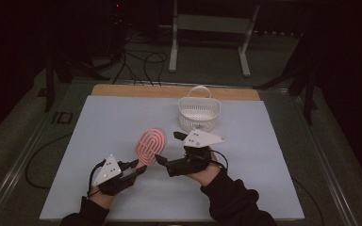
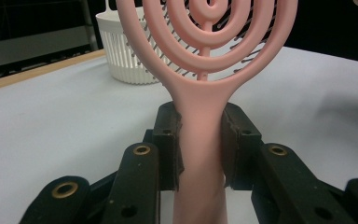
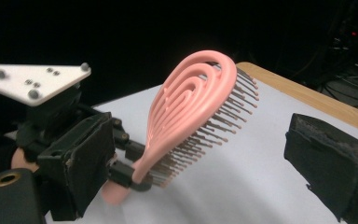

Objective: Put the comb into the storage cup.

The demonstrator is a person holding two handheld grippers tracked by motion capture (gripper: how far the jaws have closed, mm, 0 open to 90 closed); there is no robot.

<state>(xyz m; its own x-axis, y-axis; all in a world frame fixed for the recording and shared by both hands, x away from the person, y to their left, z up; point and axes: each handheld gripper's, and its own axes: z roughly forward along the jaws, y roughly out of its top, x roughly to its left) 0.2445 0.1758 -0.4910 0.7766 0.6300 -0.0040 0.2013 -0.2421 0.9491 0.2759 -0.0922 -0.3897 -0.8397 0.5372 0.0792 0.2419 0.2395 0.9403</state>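
Pink vented hairbrush [image 1: 152,144] sits centre of the high view, lifted off the white worktop [image 1: 99,132], head tilted up toward the white slotted basket [image 1: 198,113] in the upper middle of the frame. Left tool [image 1: 139,168], lower left of centre, is clamped on the brush handle; the left gripper view shows both pads squeezing the handle neck just below the head. Right tool [image 1: 159,159] sits just right of the brush with jaws apart, nothing between them; in the right gripper view its far pad [image 3: 328,163] is at right, well clear of the bristles [image 3: 214,128]. Brush looks like light, rigid moulded plastic with smooth, likely slippery skin; the open ring head would probably flex a little, and the thin ball-tipped bristles bend, so they make a poor grip. Best hold is likely the solid handle or neck, pads across the flat sides; a second grip could take the outer head rim.
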